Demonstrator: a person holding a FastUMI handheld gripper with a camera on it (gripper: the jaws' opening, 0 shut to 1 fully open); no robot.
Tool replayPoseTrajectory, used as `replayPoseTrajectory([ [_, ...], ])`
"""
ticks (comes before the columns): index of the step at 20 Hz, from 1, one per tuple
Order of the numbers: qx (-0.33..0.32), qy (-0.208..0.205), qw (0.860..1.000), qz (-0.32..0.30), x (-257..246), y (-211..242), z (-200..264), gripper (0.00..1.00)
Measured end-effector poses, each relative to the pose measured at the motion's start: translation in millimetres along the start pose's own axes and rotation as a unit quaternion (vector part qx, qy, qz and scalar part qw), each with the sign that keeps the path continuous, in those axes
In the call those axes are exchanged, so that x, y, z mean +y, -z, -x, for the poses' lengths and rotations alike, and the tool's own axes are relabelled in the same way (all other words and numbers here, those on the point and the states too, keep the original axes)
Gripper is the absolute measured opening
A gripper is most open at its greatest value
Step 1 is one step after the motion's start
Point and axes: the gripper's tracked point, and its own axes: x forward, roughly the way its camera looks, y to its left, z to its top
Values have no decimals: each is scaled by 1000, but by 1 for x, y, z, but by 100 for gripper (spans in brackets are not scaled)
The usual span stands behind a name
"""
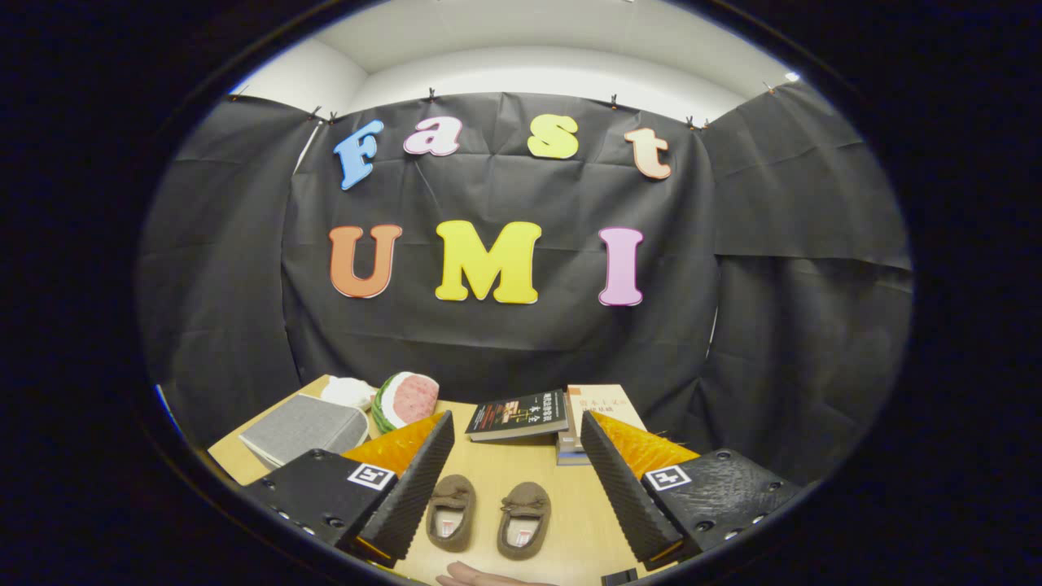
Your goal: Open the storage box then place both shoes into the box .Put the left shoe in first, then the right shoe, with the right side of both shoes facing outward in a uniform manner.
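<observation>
Gripper (514,456) fingers are spread wide apart and hold nothing; both hang above the table (570,496), tilted inward at their tips. Each finger has a black ribbed inner pad, an orange back, and a black body carrying a small square marker.

Between the fingers, on the pale wooden table, lie the two shoes, small brown slippers with bows on top and light insoles. The left shoe (452,513) lies close to the left finger's pad; the right shoe (523,519) lies just beside it, nearer the middle of the gap. They lie side by side, apart from each other, toes pointing away toward the cloth wall, heels toward the camera. Neither finger touches a shoe.

Just behind the shoes' heels, at the near edge of the table, part of a hand (480,578) shows, resting flat.

Beyond the left finger sits the box (305,430), a grey fabric storage box with its lid closed, well apart from the shoes. Past the box lie a white thing (348,392), too small to tell what, and a watermelon-slice cushion (405,400) just beside it.

Beyond the shoes, near the far edge of the table, a dark book (518,415) lies flat. Touching it on the side toward the right finger is a short stack of books (598,407) with a pale cover on top, partly hidden by that finger's tip.
</observation>
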Motion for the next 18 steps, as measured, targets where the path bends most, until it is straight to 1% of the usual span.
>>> replayPoseTrajectory([
  [6, 19, -3, 1000, 2, 2, 20, -21, 95],
  [8, 37, -20, 999, 0, 14, 34, -33, 96],
  [11, 92, -52, 994, -18, 40, 70, -61, 95],
  [13, 120, -66, 990, -23, 57, 89, -81, 96],
  [15, 140, -89, 986, -16, 83, 105, -102, 95],
  [16, 153, -108, 982, -17, 100, 117, -112, 95],
  [17, 167, -138, 976, -28, 121, 126, -120, 96],
  [18, 186, -174, 966, -44, 143, 136, -125, 95],
])
